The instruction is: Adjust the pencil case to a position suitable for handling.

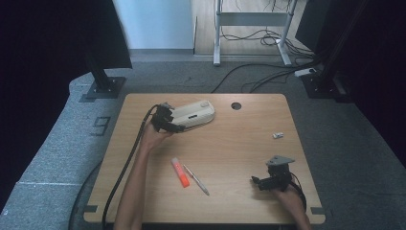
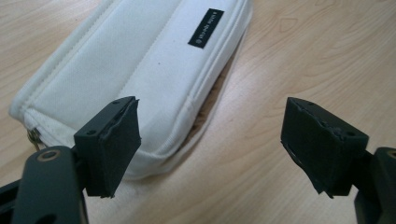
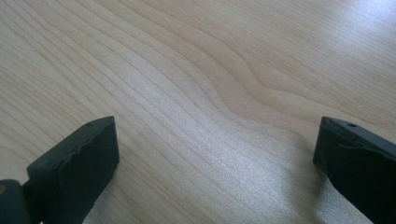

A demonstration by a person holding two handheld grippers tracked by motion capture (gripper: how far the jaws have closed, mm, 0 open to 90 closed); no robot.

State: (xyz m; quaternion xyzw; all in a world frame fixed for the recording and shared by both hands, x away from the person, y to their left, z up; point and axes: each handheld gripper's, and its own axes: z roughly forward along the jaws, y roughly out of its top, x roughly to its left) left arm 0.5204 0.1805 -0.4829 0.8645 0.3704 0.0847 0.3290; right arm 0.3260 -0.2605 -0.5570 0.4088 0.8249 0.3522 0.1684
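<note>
The white fabric pencil case [image 1: 194,114] lay flat at the far left of the table [image 1: 239,143], its zipper end toward the left gripper [image 1: 168,125]; it looked soft, padded and light, so it would likely sag and crease under a pinch. The left gripper's jaws stood apart with one pad [image 2: 114,144] over the case's near end, nothing clamped; the stitched, piped edge by the zipper seemed the firmest purchase, though its fill could not be judged. The right gripper [image 1: 258,182] rested wide and empty near the table's right front.

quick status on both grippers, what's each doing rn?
Left gripper: open, holding nothing, at the near end of the white pouch.
Right gripper: open, empty, over bare table.
</note>
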